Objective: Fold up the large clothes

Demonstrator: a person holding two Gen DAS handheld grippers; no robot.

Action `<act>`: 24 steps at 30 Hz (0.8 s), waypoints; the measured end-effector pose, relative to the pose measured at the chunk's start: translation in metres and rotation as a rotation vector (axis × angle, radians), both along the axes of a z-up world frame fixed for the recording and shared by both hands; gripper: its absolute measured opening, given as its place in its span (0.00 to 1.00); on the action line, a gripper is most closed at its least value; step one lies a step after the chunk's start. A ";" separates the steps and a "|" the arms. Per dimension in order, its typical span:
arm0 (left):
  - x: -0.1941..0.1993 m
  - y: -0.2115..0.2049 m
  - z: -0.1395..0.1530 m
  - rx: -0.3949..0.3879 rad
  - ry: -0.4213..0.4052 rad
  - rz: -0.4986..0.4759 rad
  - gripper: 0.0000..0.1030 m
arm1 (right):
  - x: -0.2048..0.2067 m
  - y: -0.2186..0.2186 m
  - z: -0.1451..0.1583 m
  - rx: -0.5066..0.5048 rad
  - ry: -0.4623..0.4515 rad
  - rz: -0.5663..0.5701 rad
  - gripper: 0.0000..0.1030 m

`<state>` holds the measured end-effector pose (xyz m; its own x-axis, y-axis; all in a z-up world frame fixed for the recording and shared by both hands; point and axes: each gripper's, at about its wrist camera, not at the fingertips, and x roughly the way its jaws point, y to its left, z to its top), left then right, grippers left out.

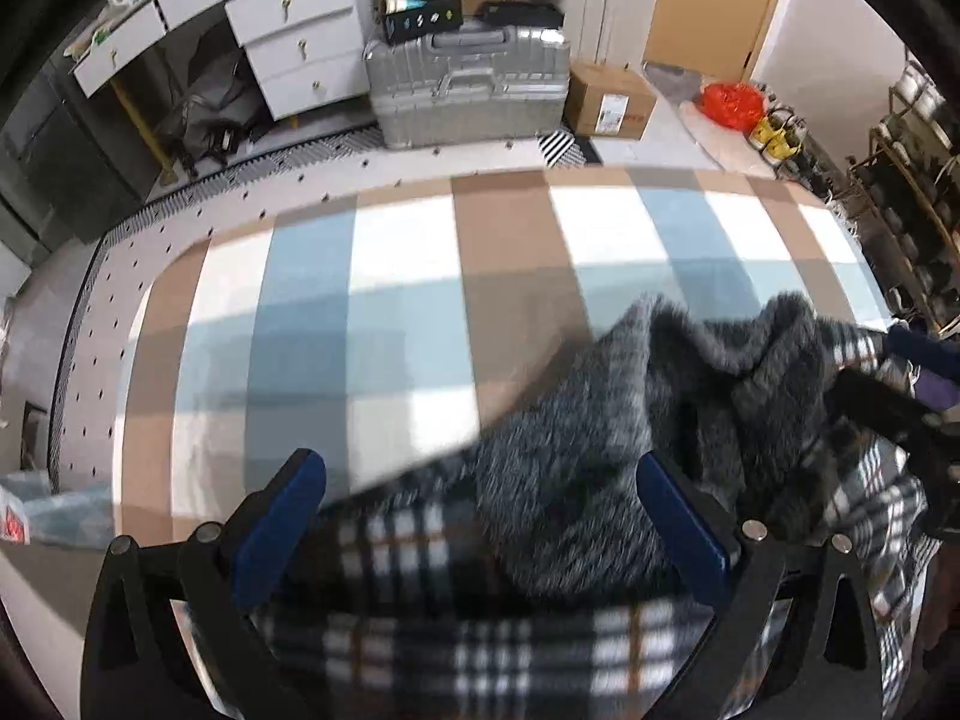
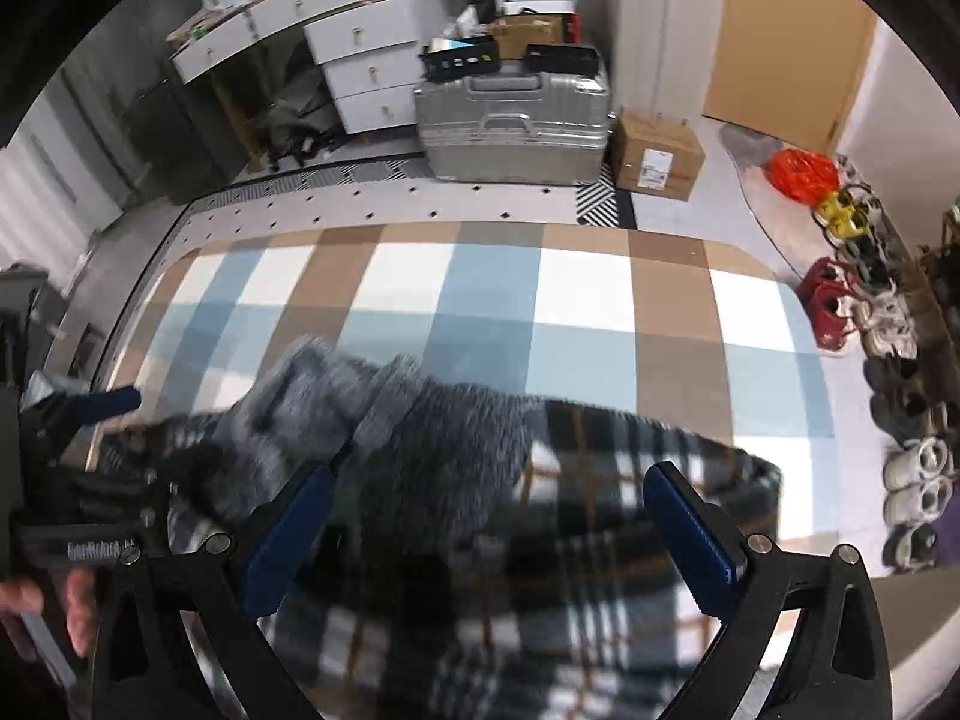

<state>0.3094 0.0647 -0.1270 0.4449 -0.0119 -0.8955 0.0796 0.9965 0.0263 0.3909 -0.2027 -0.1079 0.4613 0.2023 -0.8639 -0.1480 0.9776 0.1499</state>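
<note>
Left claw (image 1: 480, 516): jaws spread wide, nothing clamped between. Right claw (image 2: 489, 519): jaws likewise wide apart, level, side by side with the left. Bare fingers (image 2: 78, 606) gripping the left handle.

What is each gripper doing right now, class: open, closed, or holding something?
Left gripper: jaws wide open above the plaid garment, holding nothing.
Right gripper: jaws wide open over the same garment, holding nothing.

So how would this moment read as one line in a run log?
step: fold start | left gripper: open, over coat | right gripper: open, over coat | coat: bunched on checked mat, unfolded
</note>
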 end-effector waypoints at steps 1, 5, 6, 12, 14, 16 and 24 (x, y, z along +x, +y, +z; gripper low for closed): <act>0.001 -0.002 0.001 -0.019 -0.002 -0.006 0.98 | 0.006 0.001 -0.006 0.022 0.016 0.005 1.00; 0.006 -0.006 -0.004 -0.041 0.000 -0.012 0.98 | 0.019 0.012 -0.020 -0.044 0.052 0.052 0.99; 0.006 -0.008 -0.004 -0.033 -0.008 -0.021 0.94 | 0.020 0.015 -0.021 -0.060 0.041 0.066 0.97; 0.003 -0.027 -0.002 -0.032 0.022 -0.111 0.34 | 0.024 0.018 -0.030 -0.081 0.043 0.111 0.69; 0.002 -0.034 -0.003 -0.010 0.021 -0.127 0.29 | 0.024 0.017 -0.034 -0.066 0.057 0.105 0.55; 0.003 -0.036 -0.005 -0.013 0.025 -0.121 0.16 | 0.026 0.014 -0.039 -0.058 0.083 0.082 0.40; -0.001 -0.017 0.005 -0.112 0.013 -0.050 0.04 | 0.012 0.014 -0.032 -0.146 0.021 0.100 0.15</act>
